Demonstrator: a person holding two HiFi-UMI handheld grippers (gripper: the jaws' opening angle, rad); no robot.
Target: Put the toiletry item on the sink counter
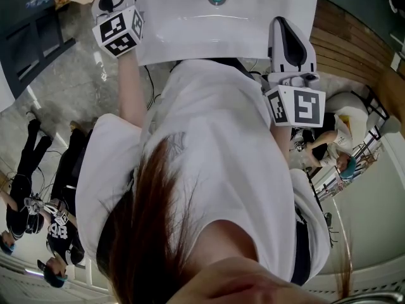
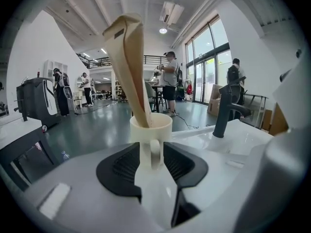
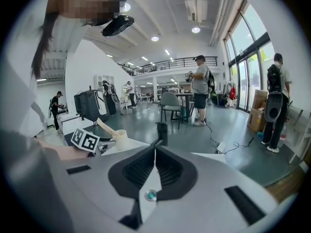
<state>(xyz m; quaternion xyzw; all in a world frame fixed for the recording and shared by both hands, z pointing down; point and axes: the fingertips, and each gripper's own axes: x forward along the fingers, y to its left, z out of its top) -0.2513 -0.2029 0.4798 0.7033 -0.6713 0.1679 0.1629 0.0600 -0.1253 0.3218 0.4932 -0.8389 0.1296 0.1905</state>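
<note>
Your left gripper (image 2: 151,148) stands apart around the cup (image 2: 150,128) handle, the tube (image 2: 130,57) leaning toward eleven o'clock. Your right gripper (image 3: 155,147) is closed, empty.

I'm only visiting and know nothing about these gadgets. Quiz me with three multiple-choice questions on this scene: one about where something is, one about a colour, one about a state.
1. Where is the tan tube?
A. Standing in the cream cup
B. Lying in the basin
C. On the floor

2. What colour is the faucet?
A. Red
B. Black
C. Yellow

3. How do the right gripper's jaws stand?
A. Wide apart
B. Together, nothing between them
C. Closed on the cup

Answers: A, the tube leans out of the cup; B, the faucet is plainly dark; B, the tips meet in the right gripper view.
</note>
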